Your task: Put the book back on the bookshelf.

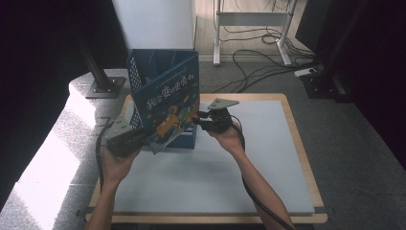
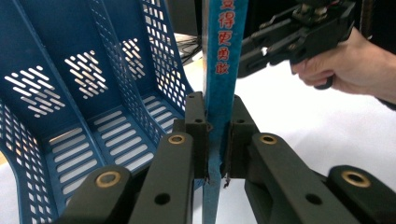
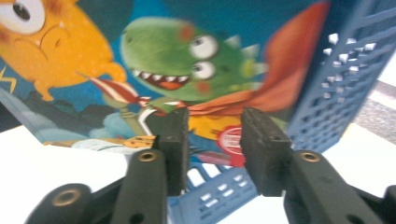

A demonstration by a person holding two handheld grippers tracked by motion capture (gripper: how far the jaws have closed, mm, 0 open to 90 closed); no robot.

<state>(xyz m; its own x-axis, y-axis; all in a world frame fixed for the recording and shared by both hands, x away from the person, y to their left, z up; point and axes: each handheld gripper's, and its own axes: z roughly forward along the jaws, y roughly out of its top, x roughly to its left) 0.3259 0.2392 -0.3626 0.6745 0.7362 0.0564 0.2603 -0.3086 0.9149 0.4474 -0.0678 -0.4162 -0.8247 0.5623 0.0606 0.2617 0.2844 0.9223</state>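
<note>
- While your left gripper [image 2: 217, 140] clamps the spine edge of the picture book [image 1: 170, 103], its pads are pressed flat on both sides of the thin blue spine, so that grip looks sound.
- You hold the book upright and tilted, in front of the blue file rack [image 1: 143, 64] standing at the far side of the white mat [image 1: 201, 177]; its lower corner hangs just above the mat, not yet in a slot.
- Your right gripper [image 3: 212, 140] has narrow jaws with a gap between the pads; nothing sits in that gap, and the cover with the green dinosaur lies just beyond the tips.
- Judging by its thinness, the book is light, but its softish cover will likely flex and swing if pinched at one point only.
- Glossy covers tend to be slippery; keep the left pads on the spine, the stiffest part.
- If you want a second hold, take the free long edge near the lower corner with the right pads, squarely across the pages, not on a corner that could crease.
- Guide the bottom edge between the rack's perforated dividers [image 2: 116, 70].
</note>
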